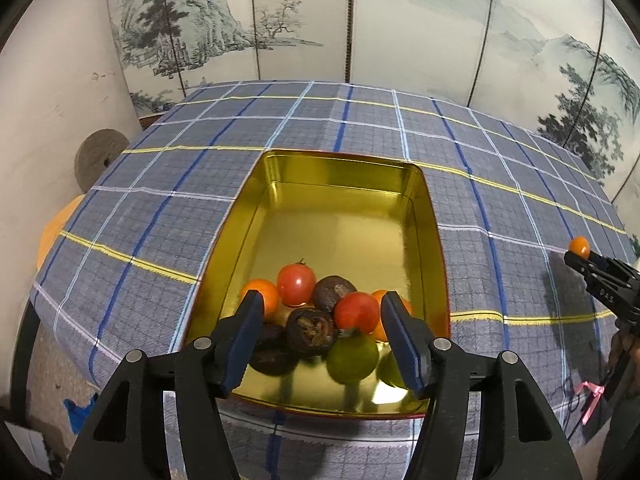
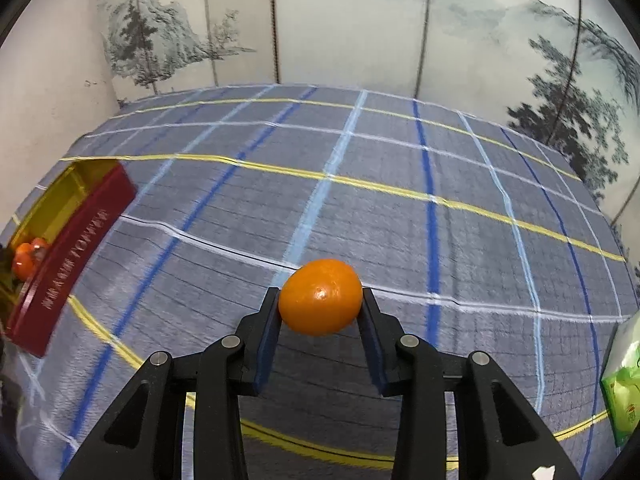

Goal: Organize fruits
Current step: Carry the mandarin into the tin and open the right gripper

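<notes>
A gold-lined tin [image 1: 344, 168] with red outer walls sits on the plaid tablecloth. Its near end holds several fruits: red tomatoes [image 1: 296, 283], dark brown fruits [image 1: 312, 330], oranges [image 1: 264, 296] and green limes [image 1: 352, 358]. My left gripper [image 1: 322, 338] hangs open just above this pile, and nothing is pressed between its blue pads. My right gripper [image 2: 320, 300] is shut on a small orange fruit [image 2: 321, 297], lifted off the cloth. In the left wrist view the right gripper [image 1: 576, 254] and the small orange fruit [image 1: 579, 246] show at the far right. The tin [image 2: 68, 240] lies far left in the right wrist view.
A painted folding screen [image 1: 360, 20] stands behind the table. A green packet [image 2: 624, 384] lies at the right edge of the cloth. Bare plaid cloth [image 2: 360, 208] stretches between the tin and my right gripper. A round grey disc [image 1: 100, 158] leans by the left wall.
</notes>
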